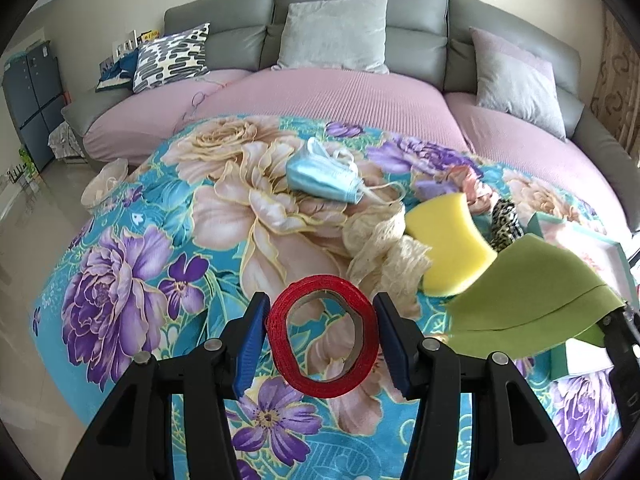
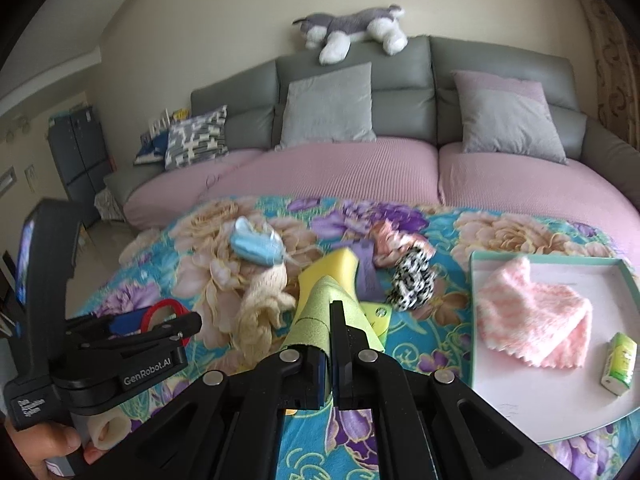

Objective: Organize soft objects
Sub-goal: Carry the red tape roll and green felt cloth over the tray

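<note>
A flowered blanket [image 2: 168, 264] is covering the table, and a tray [image 2: 600, 412] is sitting well to the right of the right gripper [image 2: 329, 316], which is pinching a green cloth [image 2: 310, 312] raised above the pile. The left gripper [image 1: 320, 340] is hanging farther left, jaws spread around a red tape roll [image 1: 322, 338], apparently just touching it.

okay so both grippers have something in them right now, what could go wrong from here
1. The right gripper pinches only an edge of the green cloth; most of it hangs free, so it could slip out or drag the yellow sponge and cream lace below.
2. The left gripper brackets the red tape roll, which looks squashed oval; it might pop out.
3. The tray already holds a pink towel and tissue pack, so space is tight.
</note>
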{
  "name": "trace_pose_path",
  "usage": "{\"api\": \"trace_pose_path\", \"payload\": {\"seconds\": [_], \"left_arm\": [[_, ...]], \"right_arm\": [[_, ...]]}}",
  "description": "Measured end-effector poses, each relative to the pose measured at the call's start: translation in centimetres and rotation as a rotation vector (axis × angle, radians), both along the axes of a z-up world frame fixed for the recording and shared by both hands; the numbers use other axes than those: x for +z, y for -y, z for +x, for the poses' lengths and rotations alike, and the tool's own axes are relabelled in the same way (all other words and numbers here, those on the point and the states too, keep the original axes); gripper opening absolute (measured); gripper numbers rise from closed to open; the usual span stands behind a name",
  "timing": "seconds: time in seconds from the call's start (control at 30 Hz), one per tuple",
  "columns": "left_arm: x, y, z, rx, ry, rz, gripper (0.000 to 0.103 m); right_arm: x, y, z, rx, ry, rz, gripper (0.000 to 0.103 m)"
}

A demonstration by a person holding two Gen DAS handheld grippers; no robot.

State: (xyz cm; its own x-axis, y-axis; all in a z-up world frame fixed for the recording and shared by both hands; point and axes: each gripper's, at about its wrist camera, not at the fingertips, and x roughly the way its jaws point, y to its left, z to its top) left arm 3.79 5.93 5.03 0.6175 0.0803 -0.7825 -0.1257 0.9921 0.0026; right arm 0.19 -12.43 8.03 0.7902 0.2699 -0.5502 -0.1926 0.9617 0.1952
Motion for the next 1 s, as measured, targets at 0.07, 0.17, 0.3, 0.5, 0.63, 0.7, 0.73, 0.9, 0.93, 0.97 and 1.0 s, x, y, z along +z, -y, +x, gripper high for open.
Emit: {"api": "trace_pose_path", "payload": {"seconds": [0.07,0.17,0.3,0.5,0.63,0.7,0.73,0.9,0.93,0.97,1.0], "left_arm": [[0.4,0.1,-0.1,-0.004,0.012,-0.004,0.055],[0.9,0.4,-0.2,-0.013,0.027,-0.007,0.055],[1.5,1.1,-0.3,-0.029,0.042,-0.011,0.055],[2.2,3.5,0.1,-0.099,0.052,-0.009,0.055],[2.9,5.8,0.4,-0.160,0.056,-0.016,0.055],[3.2,7.1,0.6,-0.188,0.061,-0.009,0.055],[3.3,7.6,0.6,-0.197,0.062,-0.006,0.055],[4.1,11.3,1.0,-0.289,0.072,0.006,0.055],[4.3,11.9,1.1,-0.303,0.072,0.008,0.055],[4.4,12.8,1.1,-0.326,0.075,0.012,0.055],[4.5,13.5,1.2,-0.344,0.077,0.014,0.055]], "right_arm": [[0.7,0.7,-0.4,-0.016,0.023,0.011,0.002],[1.6,2.0,-1.1,-0.032,0.056,0.042,0.002],[2.6,3.3,-1.6,-0.071,0.085,0.038,0.001],[2.8,6.3,-1.9,-0.160,0.086,0.031,0.002],[2.8,9.5,-2.2,-0.258,0.079,0.015,0.002],[2.6,11.4,-2.5,-0.323,0.069,0.007,0.002],[2.5,12.3,-2.6,-0.353,0.063,0.003,0.001],[2.0,16.6,-3.6,-0.486,0.038,0.017,0.002],[1.9,17.2,-3.7,-0.511,0.033,0.013,0.001],[1.9,17.8,-3.9,-0.533,0.027,0.010,0.001],[1.8,18.4,-4.2,-0.554,0.022,0.010,0.001]]}}
